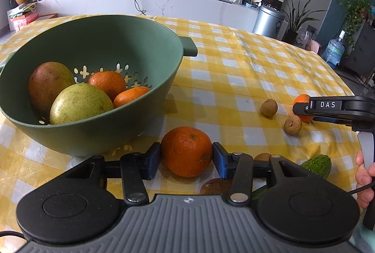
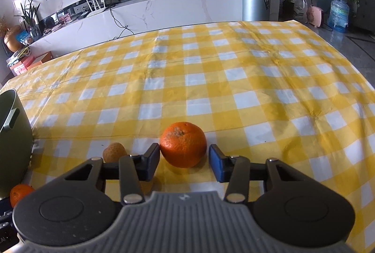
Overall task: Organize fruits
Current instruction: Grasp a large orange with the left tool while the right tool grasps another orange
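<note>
Tangerines sit between both grippers' fingers: the left gripper [image 1: 186, 154] brackets one [image 1: 186, 151], pads touching or nearly so, just right of the colander [image 1: 98, 42]; the right gripper [image 2: 184, 159] stands wide around another [image 2: 182, 144] on the tablecloth [image 2: 211, 79].

Both wrist views sit low and close over the checked surface [image 1: 234, 70], facing the marble wall. They share the green colander [image 1: 93, 46], at frame left in each.

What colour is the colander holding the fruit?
Sage green colander, with cross-shaped cut-outs; shows best in the left wrist view.
</note>
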Demonstrator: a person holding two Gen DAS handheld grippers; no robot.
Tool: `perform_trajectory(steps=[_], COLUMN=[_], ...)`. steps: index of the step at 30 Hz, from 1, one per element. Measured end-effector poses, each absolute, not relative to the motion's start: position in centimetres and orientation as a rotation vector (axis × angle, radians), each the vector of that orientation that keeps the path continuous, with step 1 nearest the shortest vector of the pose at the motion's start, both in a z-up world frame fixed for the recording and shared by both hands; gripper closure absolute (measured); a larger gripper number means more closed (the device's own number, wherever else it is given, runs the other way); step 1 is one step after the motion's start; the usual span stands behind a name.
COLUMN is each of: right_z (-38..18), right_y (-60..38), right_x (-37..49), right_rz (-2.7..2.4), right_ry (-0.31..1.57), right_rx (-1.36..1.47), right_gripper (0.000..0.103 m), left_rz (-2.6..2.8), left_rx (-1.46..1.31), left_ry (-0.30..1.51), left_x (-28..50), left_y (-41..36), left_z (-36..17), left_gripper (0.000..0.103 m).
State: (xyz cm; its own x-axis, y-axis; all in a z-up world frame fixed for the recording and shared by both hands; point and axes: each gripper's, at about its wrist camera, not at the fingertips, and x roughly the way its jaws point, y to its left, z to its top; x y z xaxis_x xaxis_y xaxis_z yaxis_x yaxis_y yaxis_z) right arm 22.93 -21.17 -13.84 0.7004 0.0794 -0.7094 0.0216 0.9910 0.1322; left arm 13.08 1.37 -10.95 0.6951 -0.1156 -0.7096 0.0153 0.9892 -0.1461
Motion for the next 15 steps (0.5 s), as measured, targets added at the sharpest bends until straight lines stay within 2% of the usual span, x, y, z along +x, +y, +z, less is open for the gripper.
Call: perform_trajectory(steps=[15], right_z=[-13.91], right_y=[-21.31], right_x=[22.71], right_rz=[0.038], right_ry=[0.786], right_rx=[0.14], right_gripper=[0.064], left_rz=[-0.088], left_rx=[-0.106], left_ry=[0.792], left_x=[12.95], left_y=[1.35], left_z=[-10.88], left_gripper=[0.052])
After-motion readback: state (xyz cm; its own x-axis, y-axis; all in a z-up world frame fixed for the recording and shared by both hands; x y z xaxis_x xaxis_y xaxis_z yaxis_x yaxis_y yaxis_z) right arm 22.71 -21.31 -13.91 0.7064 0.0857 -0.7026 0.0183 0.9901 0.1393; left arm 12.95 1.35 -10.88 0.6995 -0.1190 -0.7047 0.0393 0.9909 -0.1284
